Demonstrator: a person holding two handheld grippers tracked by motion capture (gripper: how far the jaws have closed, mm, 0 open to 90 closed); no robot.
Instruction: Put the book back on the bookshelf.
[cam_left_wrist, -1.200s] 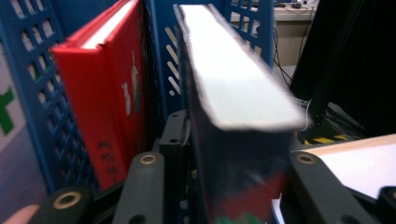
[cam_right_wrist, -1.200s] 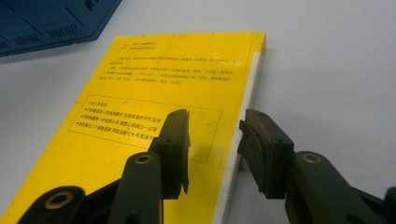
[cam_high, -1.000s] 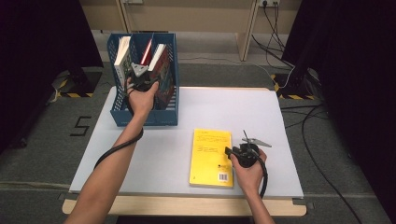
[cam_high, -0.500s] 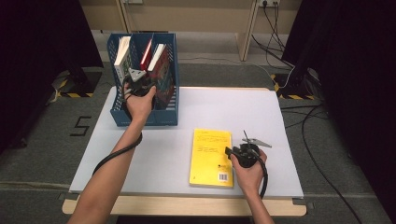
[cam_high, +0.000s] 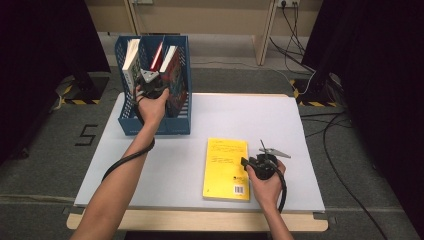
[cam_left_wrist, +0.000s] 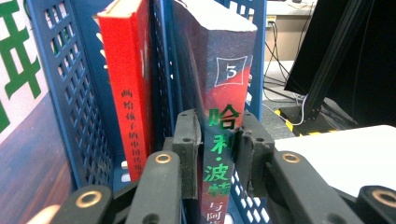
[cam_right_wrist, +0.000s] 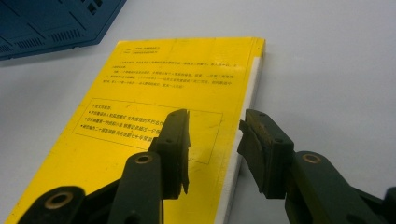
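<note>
In the high view, a blue file rack (cam_high: 131, 125) stands at the far left of the white surface (cam_high: 200, 135), divided into upright compartments. A pale book (cam_high: 131, 59) leans in the left compartment, a thin red book (cam_high: 158, 51) in the middle one, and a dark red book (cam_high: 172, 80) in the right one. The left gripper (cam_high: 150, 85) reaches into the rack at that dark red book. A yellow book (cam_high: 226, 167) lies flat near the front edge, with the right gripper (cam_high: 246, 164) at its right edge.

In the left gripper view, the jaws have just been closing and now press on the spine of the dark red book (cam_left_wrist: 219, 116), one pad on each side, low on the book. The red book (cam_left_wrist: 128, 93) stands beyond a blue lattice divider (cam_left_wrist: 74, 93).

In the right gripper view, the jaws stand moderately apart, holding nothing, straddling the long edge of the yellow book (cam_right_wrist: 154, 93): one pad over the cover, the other over the bare surface (cam_right_wrist: 327, 70). Whether they touch the book I cannot tell. A corner of the blue rack (cam_right_wrist: 51, 23) shows at the top left.
</note>
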